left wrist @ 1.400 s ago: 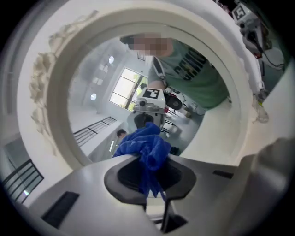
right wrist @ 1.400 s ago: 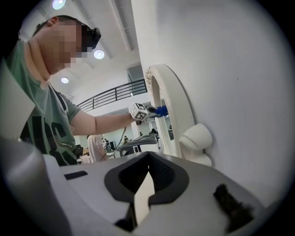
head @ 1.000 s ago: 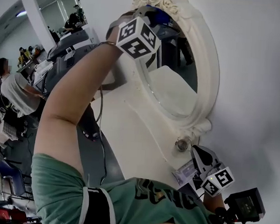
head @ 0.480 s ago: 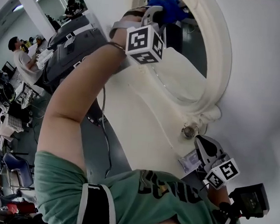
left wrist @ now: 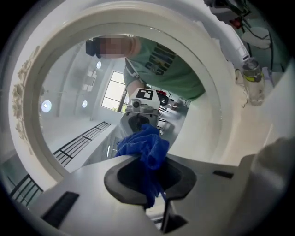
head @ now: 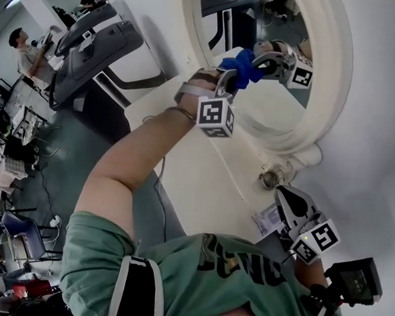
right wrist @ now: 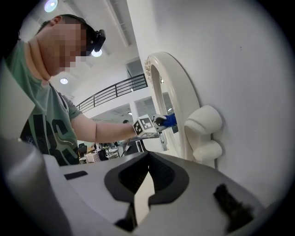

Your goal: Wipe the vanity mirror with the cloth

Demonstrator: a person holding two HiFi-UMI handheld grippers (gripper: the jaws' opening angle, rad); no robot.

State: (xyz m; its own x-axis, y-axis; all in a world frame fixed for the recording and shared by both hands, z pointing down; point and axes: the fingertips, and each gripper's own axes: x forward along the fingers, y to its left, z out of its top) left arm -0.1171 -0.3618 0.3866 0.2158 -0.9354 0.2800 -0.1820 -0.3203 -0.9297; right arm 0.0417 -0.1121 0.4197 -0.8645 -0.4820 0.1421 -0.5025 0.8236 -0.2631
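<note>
Jaws: L gripper was clamped on the blue cloth; R gripper was closed w/ nothing in it. The oval white-framed vanity mirror stood vs. the wall. I held the L gripper up w/ the cloth at the lower glass. R gripper sat low, just beside the mirror's base.

a plain white wall is filling the right side. a grey floor is stretching away at left, where grey exercise machines are standing and cluttered desks are crowding the edge. ceiling lights are glowing above a railed balcony.
</note>
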